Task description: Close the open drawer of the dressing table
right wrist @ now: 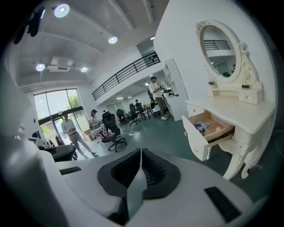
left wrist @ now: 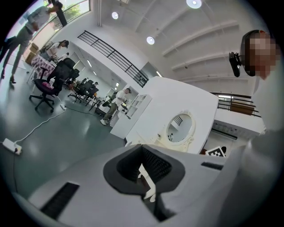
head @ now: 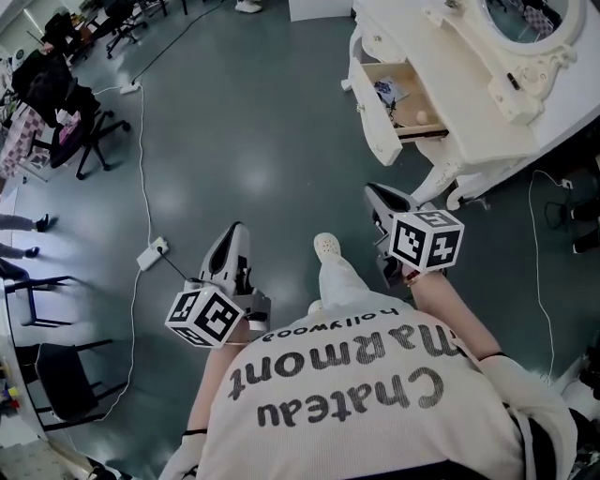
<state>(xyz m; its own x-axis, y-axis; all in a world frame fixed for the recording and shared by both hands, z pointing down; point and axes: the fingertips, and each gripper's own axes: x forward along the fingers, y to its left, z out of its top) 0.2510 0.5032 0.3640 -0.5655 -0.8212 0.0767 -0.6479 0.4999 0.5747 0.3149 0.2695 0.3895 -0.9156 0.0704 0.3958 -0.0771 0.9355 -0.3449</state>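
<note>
At 1 o'clock in the head view, desk (head: 469, 103): cream and carved, with an oval mirror (head: 520, 14) on top, standing on a grey floor (head: 244, 131).
Drawer (head: 372, 108): pulled out of the desk's side toward 9 o'clock and open, with papers and a small round thing inside. In the right gripper view it sat at 3 o'clock, below the mirror.
Left hand-held gripper (head: 234, 234): at 9 o'clock, just off centre, its tip aimed toward 12 o'clock. Its jaws were clenched on nothing, and it was well apart from the drawer.
Right hand-held gripper (head: 380, 199): at 2 o'clock, near centre and below the drawer in the head view. Its jaws were clenched and empty, and it touched neither drawer nor desk.
Shoe (head: 325, 246): white, on the floor between the two grippers.
Power strip (head: 150, 253): at 9 o'clock on the floor, with a white cable running up toward 11 o'clock.
Chair (head: 89, 141): dark office chair at 10 o'clock, well apart from the desk.
</note>
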